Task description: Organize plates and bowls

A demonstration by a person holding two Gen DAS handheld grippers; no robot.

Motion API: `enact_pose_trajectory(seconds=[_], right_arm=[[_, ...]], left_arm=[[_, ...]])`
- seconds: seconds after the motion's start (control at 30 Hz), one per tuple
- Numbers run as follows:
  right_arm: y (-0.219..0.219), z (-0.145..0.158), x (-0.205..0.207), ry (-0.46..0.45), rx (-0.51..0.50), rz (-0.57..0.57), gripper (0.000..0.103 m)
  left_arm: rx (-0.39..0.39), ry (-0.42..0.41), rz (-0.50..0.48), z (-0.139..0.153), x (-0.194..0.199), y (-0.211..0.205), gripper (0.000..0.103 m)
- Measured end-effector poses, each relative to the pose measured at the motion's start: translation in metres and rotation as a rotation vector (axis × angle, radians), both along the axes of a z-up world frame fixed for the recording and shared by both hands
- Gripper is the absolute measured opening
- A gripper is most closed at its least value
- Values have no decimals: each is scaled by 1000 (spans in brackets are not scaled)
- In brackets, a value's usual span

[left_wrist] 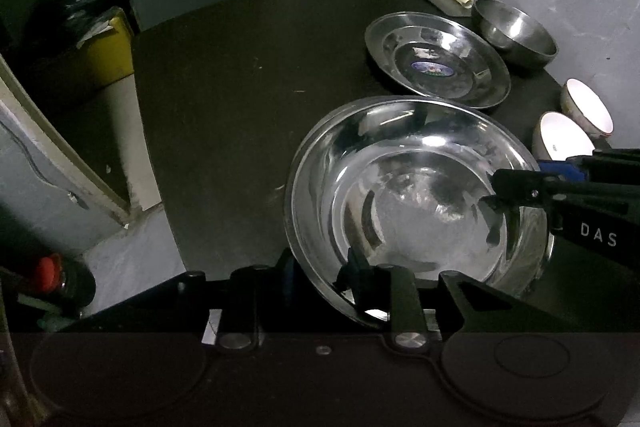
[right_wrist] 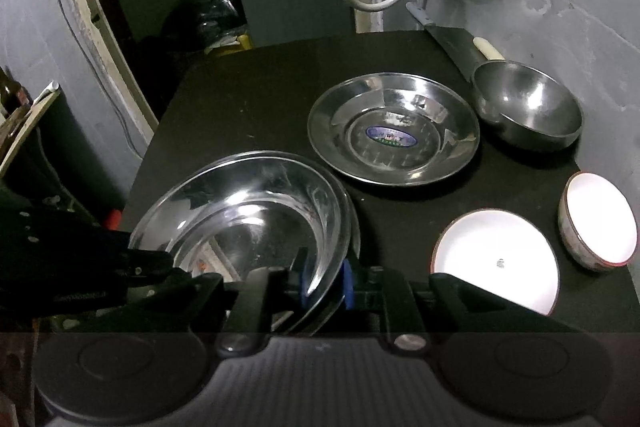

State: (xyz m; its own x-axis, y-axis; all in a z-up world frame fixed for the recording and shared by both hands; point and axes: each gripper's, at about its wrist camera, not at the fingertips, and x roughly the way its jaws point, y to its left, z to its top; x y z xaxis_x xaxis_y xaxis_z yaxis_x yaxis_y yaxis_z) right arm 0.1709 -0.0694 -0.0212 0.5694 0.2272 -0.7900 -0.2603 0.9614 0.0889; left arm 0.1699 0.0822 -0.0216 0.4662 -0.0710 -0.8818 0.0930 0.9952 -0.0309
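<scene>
Steel basin (left_wrist: 416, 195) held at its rim by both grippers above the dark table (left_wrist: 224, 99).

Left gripper (left_wrist: 362, 285) is clamped over the basin's near rim; right gripper (right_wrist: 324, 281) pinches the opposite rim between blue pads, basin tilted. It appears to be two nested pieces, a double rim showing. Behind it lies a steel plate (right_wrist: 394, 129) with a blue sticker, a steel bowl (right_wrist: 528, 107) beside that, and two white bowls (right_wrist: 496, 259) sit to the right.
</scene>
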Motion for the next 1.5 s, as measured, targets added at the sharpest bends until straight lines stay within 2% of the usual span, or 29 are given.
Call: enact_pose_trajectory(seconds=[0.33, 0.47, 0.63, 0.73, 0.8, 0.83, 0.87, 0.9, 1.0, 1.03, 1.13, 1.2, 1.33, 1.5], right_arm=[[6, 0, 0, -24, -26, 26, 28], [5, 0, 1, -28, -24, 21, 29], [3, -2, 4, -27, -22, 4, 35], [2, -4, 4, -26, -13, 0, 37], [1, -4, 3, -32, -9, 0, 40], [1, -4, 2, -36, -7, 2, 45], [0, -3, 1, -47, -4, 2, 49], [-1, -1, -1, -58, -1, 0, 58], [-8, 7, -5, -97, 17, -11, 75], [-11, 10, -5, -115, 21, -22, 82], [-20, 20, -4, -154, 36, -41, 95], [-28, 26, -1, -176, 54, -52, 100], [-40, 35, 4, -230, 39, -83, 103], [-57, 28, 33, -214, 13, -156, 103]], left_arm=[[-11, 3, 23, -2, -2, 5, 30], [-11, 13, 31, -4, -2, 6, 34], [-18, 18, 54, -5, -3, 8, 36], [-35, 14, 66, -4, -5, 12, 42], [-59, 3, 74, -2, -8, 15, 53], [-71, -8, 81, 1, -9, 16, 58], [-80, -22, 90, 3, -11, 18, 68], [-86, -39, 100, 6, -12, 20, 78], [-103, -115, 139, 17, -11, 24, 97], [-110, -140, 155, 21, -8, 26, 100], [-130, -188, 191, 27, 5, 28, 102], [-126, -203, 182, 30, 18, 26, 102], [-116, -282, 161, 36, 45, 17, 102], [-128, -275, 103, 30, 96, 3, 102]])
